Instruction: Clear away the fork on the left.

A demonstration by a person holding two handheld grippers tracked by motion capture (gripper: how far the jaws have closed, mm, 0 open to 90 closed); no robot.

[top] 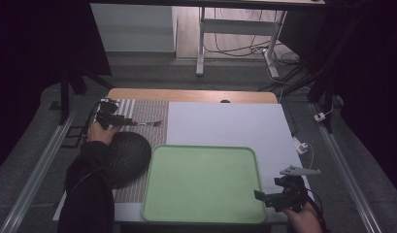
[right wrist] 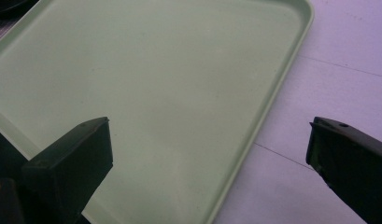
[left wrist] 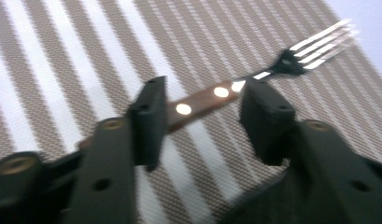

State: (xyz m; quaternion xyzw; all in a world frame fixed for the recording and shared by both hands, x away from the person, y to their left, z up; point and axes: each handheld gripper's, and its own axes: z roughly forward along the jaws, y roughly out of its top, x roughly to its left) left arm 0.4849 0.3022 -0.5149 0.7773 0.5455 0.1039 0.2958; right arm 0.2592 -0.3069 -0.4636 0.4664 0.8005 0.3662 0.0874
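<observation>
A fork (left wrist: pixel 254 77) with a brown riveted handle and metal tines lies on the striped placemat (left wrist: pixel 62 60). My left gripper (left wrist: pixel 202 116) is low over its handle, one jaw to each side of the stretch with the rivets. The jaws stand apart with a gap, and I see no pad pressing on the handle. In the high view the left gripper (top: pixel 122 120) is at the far left of the table, and the fork (top: pixel 148 123) points right from it. My right gripper (top: pixel 271 190) hangs open over the near right corner of the green tray (top: pixel 206 213), nothing between its jaws (right wrist: pixel 209 144).
A dark ribbed round object (top: pixel 130 155) sits on the placemat (top: pixel 147 109) just near of the left hand, touching the tray's left side. A white sheet (top: pixel 225 124) covers the table beyond the tray (right wrist: pixel 272 93). A white cable (top: pixel 305 148) lies at the right edge.
</observation>
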